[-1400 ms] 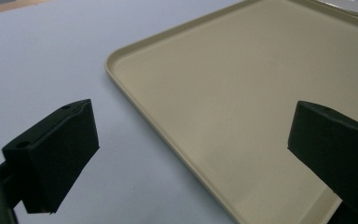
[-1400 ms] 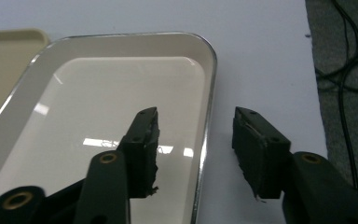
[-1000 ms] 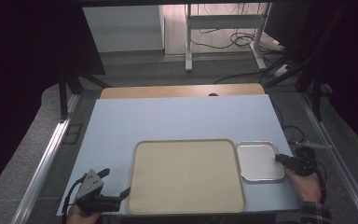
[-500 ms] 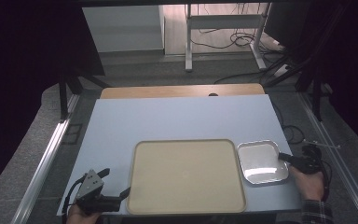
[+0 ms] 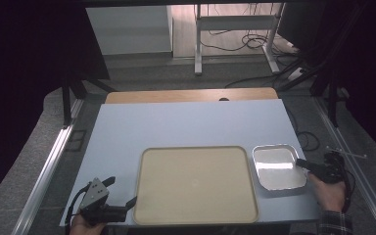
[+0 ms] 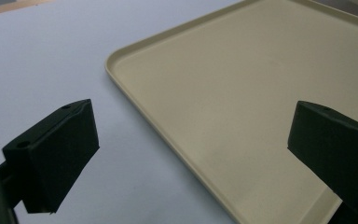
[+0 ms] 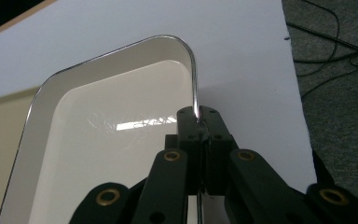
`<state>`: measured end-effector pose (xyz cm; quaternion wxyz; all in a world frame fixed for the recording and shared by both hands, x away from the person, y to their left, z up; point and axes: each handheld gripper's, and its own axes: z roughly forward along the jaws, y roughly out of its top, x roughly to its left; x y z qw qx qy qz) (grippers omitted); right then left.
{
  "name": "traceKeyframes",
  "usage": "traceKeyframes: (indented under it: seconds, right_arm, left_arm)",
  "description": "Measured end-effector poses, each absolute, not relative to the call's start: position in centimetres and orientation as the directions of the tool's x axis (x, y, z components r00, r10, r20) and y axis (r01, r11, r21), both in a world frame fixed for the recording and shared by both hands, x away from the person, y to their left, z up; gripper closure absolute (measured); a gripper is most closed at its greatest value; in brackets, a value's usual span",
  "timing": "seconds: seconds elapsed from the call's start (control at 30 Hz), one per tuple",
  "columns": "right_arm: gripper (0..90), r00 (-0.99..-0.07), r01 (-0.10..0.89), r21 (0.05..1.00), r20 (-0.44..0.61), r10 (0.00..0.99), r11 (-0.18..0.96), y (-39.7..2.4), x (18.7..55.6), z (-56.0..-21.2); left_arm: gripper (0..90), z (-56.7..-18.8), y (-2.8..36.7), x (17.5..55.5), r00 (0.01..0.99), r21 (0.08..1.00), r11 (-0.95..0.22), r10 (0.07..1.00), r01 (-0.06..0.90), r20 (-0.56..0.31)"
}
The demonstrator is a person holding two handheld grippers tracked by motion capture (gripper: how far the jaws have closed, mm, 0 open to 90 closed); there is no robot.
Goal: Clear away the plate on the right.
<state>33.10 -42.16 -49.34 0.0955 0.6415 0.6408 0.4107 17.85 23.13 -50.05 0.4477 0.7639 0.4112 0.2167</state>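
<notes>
Fingers [image 7: 189,122] of my right gripper [image 7: 198,123] were clamped on the metal tray's [image 5: 278,167] rim (grasp done); left gripper [image 6: 196,154] gaped idle beside the beige tray [image 5: 194,183], carrying remained.

- A pale blue table [image 5: 186,122] carries everything; a strip of bare wood [image 5: 191,95] runs along its far edge, at 12 o'clock.
- A large beige tray [image 5: 195,183] lies flat on the near half, between the centre and 6 o'clock, its rim close to the near edge.
- A small metal tray [image 5: 278,167] sits just beside the beige tray at about 4 o'clock, near the table's right edge, turned slightly askew; whether the two rims touch cannot be told.
</notes>
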Motion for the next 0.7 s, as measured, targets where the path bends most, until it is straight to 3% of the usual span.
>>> traceKeyframes:
  seconds: [0.7]
  right_arm:
    - [88.6, -0.218, 0.74, 0.661, 0.411, 0.885, -0.125, -39.6, 32.8, -48.5]
  left_arm:
    - [1.4, -50.0, 23.1, 17.8, 0.566, 0.863, -0.261, 0.823, 0.433, -0.035]
